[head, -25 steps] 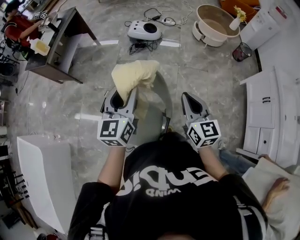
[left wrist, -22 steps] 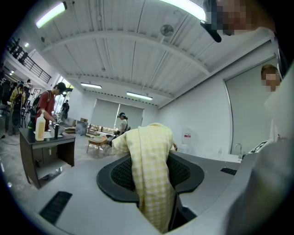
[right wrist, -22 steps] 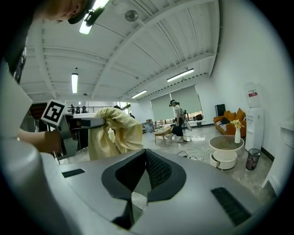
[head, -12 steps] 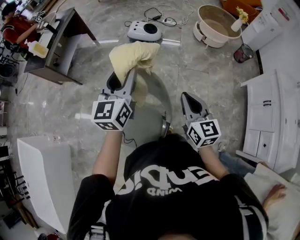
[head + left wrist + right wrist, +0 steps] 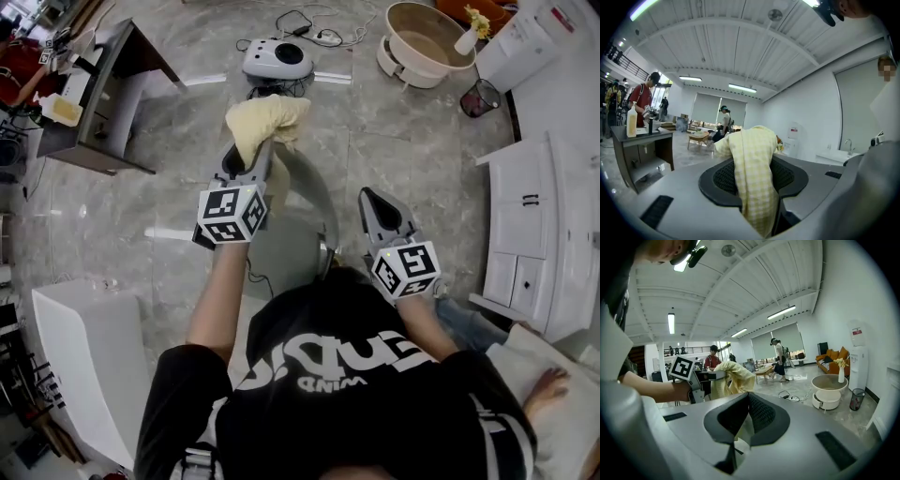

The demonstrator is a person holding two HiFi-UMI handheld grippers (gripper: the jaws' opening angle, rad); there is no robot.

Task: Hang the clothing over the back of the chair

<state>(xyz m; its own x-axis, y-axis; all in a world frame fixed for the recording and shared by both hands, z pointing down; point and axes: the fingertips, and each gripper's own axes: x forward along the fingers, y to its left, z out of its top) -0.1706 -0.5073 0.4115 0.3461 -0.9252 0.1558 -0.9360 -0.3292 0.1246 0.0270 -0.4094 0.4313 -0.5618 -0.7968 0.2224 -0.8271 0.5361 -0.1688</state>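
Observation:
A pale yellow checked piece of clothing [image 5: 265, 122] is bunched at the tip of my left gripper [image 5: 253, 155], which is shut on it. In the left gripper view the clothing [image 5: 752, 178] runs between the two black pads and drapes down over them. A tail of it hangs beside the curved grey chair back [image 5: 317, 202], which stands just in front of the person. My right gripper [image 5: 375, 199] hovers at the right of the chair back, its tips together and nothing visibly held. From the right gripper view, the clothing [image 5: 733, 376] and the left gripper [image 5: 701, 378] show to the left.
A white device with cables [image 5: 277, 58] and a beige basin [image 5: 427, 37] lie on the floor ahead. A dark bin [image 5: 480, 97] stands nearby. A desk [image 5: 103, 94] is at upper left, white cabinets [image 5: 544, 216] at right, a white block [image 5: 84, 366] at lower left.
My left gripper has carried the clothing forward, away from the person and along the chair back. The right gripper has barely shifted.

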